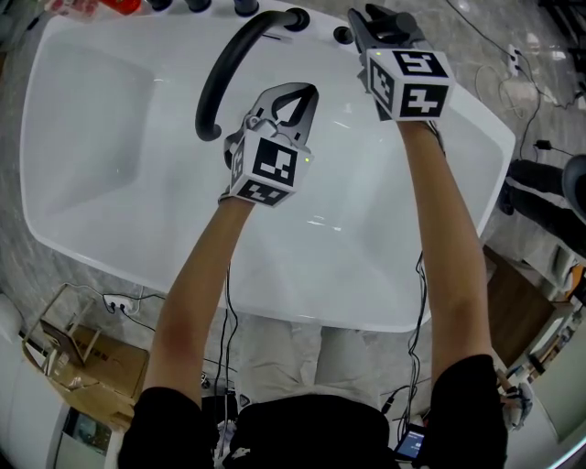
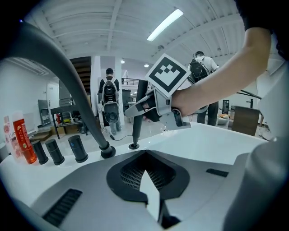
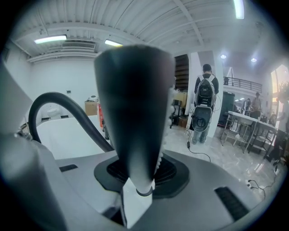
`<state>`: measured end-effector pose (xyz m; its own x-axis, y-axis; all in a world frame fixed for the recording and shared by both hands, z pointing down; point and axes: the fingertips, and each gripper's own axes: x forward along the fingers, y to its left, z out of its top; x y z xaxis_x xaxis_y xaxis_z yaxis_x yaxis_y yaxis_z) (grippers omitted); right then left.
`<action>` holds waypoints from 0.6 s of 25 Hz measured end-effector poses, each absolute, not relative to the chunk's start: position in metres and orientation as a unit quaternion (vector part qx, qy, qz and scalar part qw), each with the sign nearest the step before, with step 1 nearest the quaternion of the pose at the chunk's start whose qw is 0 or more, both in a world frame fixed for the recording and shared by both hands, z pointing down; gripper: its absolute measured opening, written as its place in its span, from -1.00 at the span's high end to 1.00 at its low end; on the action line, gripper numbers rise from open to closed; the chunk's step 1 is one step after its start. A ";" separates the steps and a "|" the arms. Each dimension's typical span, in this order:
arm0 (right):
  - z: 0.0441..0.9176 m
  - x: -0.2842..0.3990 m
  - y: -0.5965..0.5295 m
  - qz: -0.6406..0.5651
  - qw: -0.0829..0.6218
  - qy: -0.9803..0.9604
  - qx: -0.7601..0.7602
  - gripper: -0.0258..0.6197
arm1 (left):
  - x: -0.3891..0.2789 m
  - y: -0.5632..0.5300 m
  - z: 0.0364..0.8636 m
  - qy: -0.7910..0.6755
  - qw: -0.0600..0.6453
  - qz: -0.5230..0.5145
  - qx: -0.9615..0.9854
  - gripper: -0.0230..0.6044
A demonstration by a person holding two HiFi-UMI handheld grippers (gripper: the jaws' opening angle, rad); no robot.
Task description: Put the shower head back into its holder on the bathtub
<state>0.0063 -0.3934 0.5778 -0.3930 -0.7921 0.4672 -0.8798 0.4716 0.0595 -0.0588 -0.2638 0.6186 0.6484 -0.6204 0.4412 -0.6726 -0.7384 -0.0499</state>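
Most of the job looks done: the right gripper (image 1: 366, 23) pinches the dark shower head (image 3: 133, 103) by its tapered handle and holds it upright just right of the black spout (image 1: 224, 73), on the far rim of the bathtub (image 1: 101, 192). Its lower end meets the holder (image 2: 133, 145), though whether it is fully seated is hard to judge. Only letting go is left. Nearer than the spout, over the basin, the left gripper (image 1: 307, 92) hangs with tongs pressed together on nothing.
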 end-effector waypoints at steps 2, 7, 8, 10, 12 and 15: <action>0.586 0.004 -0.397 0.100 0.227 -0.828 0.503 0.58 | -0.062 -0.265 0.622 -0.357 0.062 0.220 0.906 0.89; 0.598 -0.002 -0.404 0.098 0.230 -0.827 0.503 0.58 | -0.065 -0.266 0.628 -0.359 0.067 0.218 0.905 0.89; 0.599 -0.003 -0.404 0.097 0.228 -0.828 0.503 0.58 | -0.065 -0.265 0.628 -0.359 0.066 0.218 0.905 0.89; 0.599 -0.005 -0.407 0.094 0.223 -0.829 0.505 0.58 | -0.065 -0.265 0.629 -0.359 0.067 0.219 0.905 0.89; 0.599 -0.007 -0.412 0.095 0.217 -0.829 0.506 0.58 | -0.066 -0.268 0.630 -0.360 0.069 0.218 0.904 0.89; 0.598 -0.007 -0.420 0.099 0.209 -0.830 0.507 0.58 | -0.069 -0.273 0.630 -0.365 0.072 0.213 0.904 0.89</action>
<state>-0.0070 -0.4203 0.5982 -0.3984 -0.8004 0.4480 -0.8836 0.4660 0.0468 -0.0688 -0.2729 0.6298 0.6431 -0.6284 0.4376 -0.6898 -0.7236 -0.0254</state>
